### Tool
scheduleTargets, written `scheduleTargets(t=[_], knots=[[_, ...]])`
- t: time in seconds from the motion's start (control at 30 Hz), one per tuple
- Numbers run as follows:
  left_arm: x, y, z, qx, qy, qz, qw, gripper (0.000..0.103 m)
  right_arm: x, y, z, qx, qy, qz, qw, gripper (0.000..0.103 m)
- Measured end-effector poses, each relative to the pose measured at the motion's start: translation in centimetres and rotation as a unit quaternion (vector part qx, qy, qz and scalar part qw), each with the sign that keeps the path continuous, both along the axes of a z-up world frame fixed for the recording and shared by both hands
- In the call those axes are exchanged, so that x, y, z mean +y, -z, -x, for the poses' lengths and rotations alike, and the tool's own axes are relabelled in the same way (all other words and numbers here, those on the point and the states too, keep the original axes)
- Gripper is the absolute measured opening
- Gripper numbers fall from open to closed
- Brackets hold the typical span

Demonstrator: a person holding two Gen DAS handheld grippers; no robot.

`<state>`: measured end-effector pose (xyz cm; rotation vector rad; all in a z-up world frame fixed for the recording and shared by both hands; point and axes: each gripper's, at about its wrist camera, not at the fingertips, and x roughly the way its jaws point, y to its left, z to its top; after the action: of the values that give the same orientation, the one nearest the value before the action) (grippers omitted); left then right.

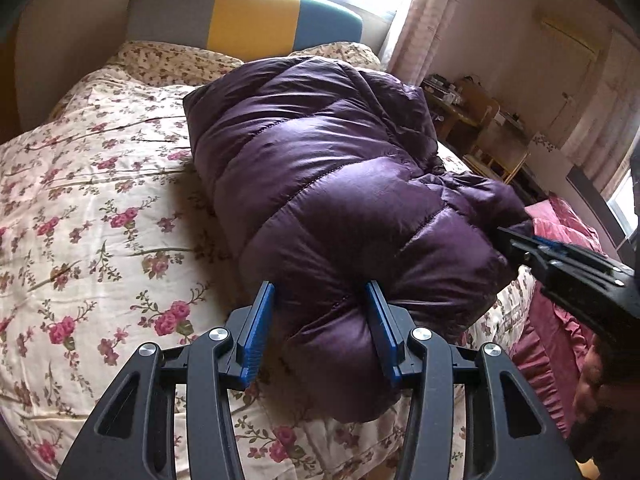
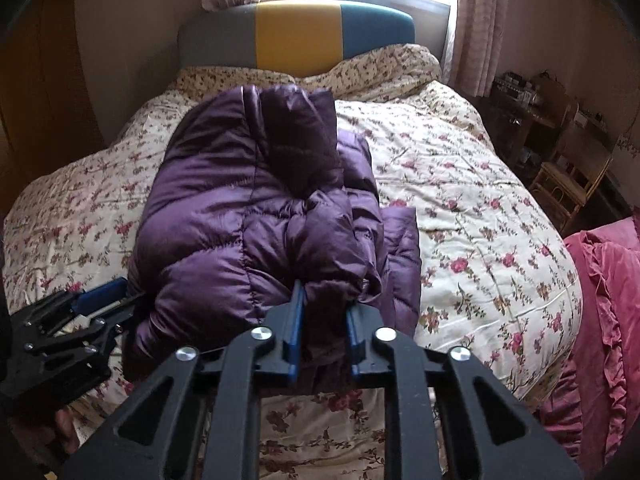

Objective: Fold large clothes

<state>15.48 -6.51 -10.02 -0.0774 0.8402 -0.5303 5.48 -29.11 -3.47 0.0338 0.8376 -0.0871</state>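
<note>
A purple puffer jacket (image 1: 320,168) lies folded in a thick bundle on the floral bedspread (image 1: 88,200); it also shows in the right wrist view (image 2: 248,208). My left gripper (image 1: 320,300) has its jaws around the near left end of the bundle, with thick padding bulging between the blue pads (image 1: 258,320). My right gripper (image 2: 322,300) is shut on the near right end of the jacket, with fabric bunched between its pads. The left gripper shows at the left in the right wrist view (image 2: 100,296), and the right gripper at the right in the left wrist view (image 1: 520,240).
A headboard (image 2: 296,32) in grey, yellow and teal stands at the far end under a window. A pink ruffled cover (image 2: 604,288) lies right of the bed. A wooden chair (image 2: 568,184) and cluttered table (image 2: 524,112) stand at the far right.
</note>
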Motion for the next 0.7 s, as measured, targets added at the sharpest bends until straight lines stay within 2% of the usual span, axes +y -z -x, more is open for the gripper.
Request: scheduleTargets(t=[0.37, 0.57, 0.7], knots=[[-0.8, 0.3, -0.6, -0.002, 0.034, -0.005, 0.9994, 0.047, -1.1, 5.0, -0.3, 0.047, 0.016, -0.022, 0.999, 0.008], [-2.3, 1.8, -1.1, -0.001, 0.054, -0.026, 0.9982, 0.047, -1.8, 8.1, -0.5, 0.049, 0.024, -0.028, 0.998, 0.008], [-2.5, 2.7, -1.5, 0.001, 0.05, -0.026, 0.9984, 0.047, -2.2, 8.2, -0.6, 0.044, 0.027, -0.035, 0.998, 0.008]])
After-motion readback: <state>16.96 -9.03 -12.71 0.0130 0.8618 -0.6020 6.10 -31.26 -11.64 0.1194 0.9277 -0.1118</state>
